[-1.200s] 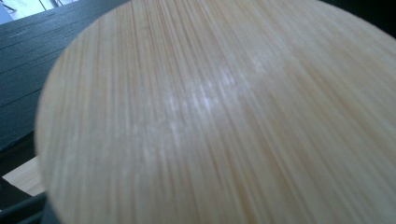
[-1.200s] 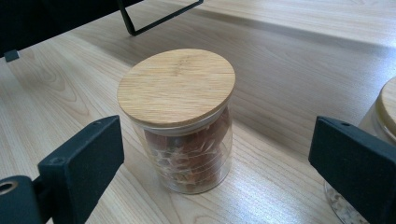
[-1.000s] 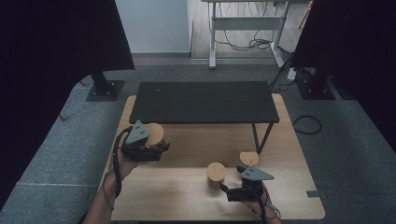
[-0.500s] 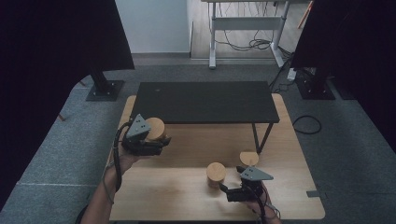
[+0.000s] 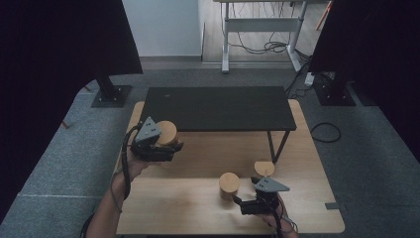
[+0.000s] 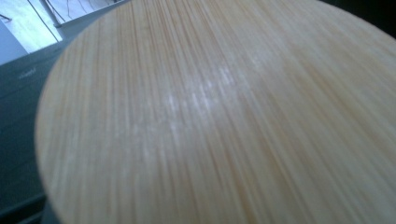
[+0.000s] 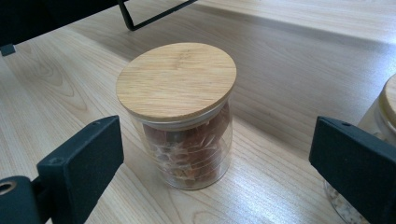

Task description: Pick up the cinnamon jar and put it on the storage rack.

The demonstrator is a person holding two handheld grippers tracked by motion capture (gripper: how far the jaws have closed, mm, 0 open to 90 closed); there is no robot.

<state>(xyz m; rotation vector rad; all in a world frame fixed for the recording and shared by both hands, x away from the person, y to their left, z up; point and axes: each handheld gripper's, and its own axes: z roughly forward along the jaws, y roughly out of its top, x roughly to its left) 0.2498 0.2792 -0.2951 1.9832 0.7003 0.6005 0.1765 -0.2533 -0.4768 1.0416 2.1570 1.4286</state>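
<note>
High view: wooden tabletop carries a black shelf; the left claw is clenched on a bamboo-lidded jar, raised near the shelf's left front corner. Right gripper view: the right claw is released, its jaws either side of a second jar of reddish-brown pieces. Left gripper view: only the lid's grain up close; no writing legible.

High view: overhead, facing forward-down over wooden table. Left gripper view: pressed close on bamboo lid. Right gripper view: low, near lidded glass jar, shared with high view.
</note>
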